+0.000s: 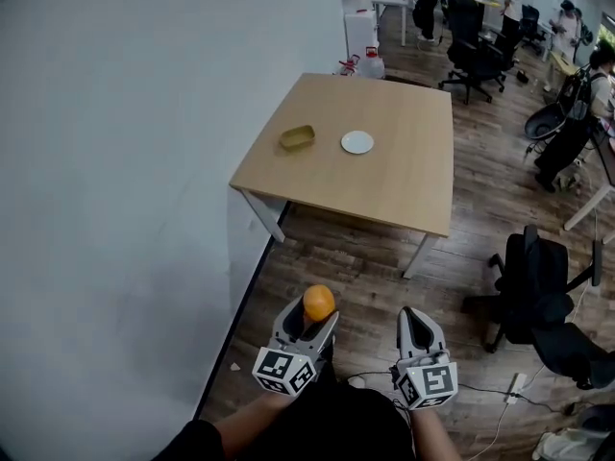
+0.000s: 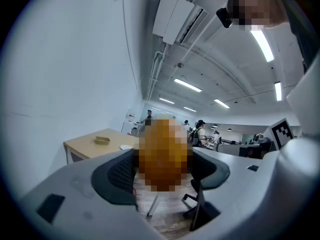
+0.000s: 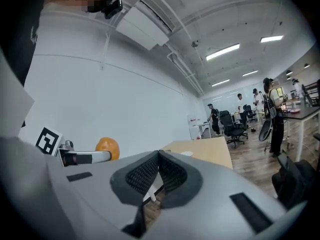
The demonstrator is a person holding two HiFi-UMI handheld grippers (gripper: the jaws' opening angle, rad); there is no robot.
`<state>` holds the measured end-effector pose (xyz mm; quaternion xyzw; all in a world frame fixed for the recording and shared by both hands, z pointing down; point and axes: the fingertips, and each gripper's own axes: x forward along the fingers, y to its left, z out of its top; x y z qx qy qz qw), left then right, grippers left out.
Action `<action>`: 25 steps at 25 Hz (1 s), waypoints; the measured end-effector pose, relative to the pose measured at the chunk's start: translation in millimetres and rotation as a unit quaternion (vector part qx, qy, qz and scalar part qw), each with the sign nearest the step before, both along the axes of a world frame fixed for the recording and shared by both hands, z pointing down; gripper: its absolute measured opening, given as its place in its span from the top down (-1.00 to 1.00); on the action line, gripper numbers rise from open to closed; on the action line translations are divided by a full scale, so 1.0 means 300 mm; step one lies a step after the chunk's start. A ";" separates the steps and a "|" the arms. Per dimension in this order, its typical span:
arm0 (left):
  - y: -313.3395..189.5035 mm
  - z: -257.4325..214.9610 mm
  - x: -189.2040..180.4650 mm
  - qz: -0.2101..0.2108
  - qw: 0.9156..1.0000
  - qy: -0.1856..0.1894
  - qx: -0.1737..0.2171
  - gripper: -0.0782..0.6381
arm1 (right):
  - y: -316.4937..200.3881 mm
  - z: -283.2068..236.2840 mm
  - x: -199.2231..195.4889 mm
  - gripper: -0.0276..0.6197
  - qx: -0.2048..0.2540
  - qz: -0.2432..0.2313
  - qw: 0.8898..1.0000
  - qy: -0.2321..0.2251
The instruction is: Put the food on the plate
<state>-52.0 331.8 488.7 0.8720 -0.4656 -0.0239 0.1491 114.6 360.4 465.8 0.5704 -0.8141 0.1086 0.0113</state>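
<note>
An orange, rounded piece of food sits between the jaws of my left gripper, which is shut on it, low in the head view. In the left gripper view the food fills the gap between the dark pads. My right gripper is beside it, shut with nothing in it; its pads meet in the right gripper view, where the orange food shows at left. Far ahead, a small white plate lies on a wooden table.
A yellowish shallow dish lies left of the plate. A white wall runs along the left. Black office chairs stand at right, cables trail on the wood floor, and people stand at desks in the back.
</note>
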 end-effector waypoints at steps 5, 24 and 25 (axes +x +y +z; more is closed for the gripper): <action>-0.105 0.024 0.090 0.054 0.998 0.016 -0.003 -0.10 | -0.105 0.019 0.004 0.74 -0.009 -0.009 1.000 0.025; -0.994 0.105 -0.010 0.088 0.994 0.052 -0.038 -0.10 | -0.972 0.065 -0.107 0.74 -0.054 0.020 0.997 0.047; -1.019 0.112 -0.021 0.090 0.994 0.053 -0.042 -0.10 | -1.003 0.071 -0.120 0.74 -0.057 0.020 0.997 0.047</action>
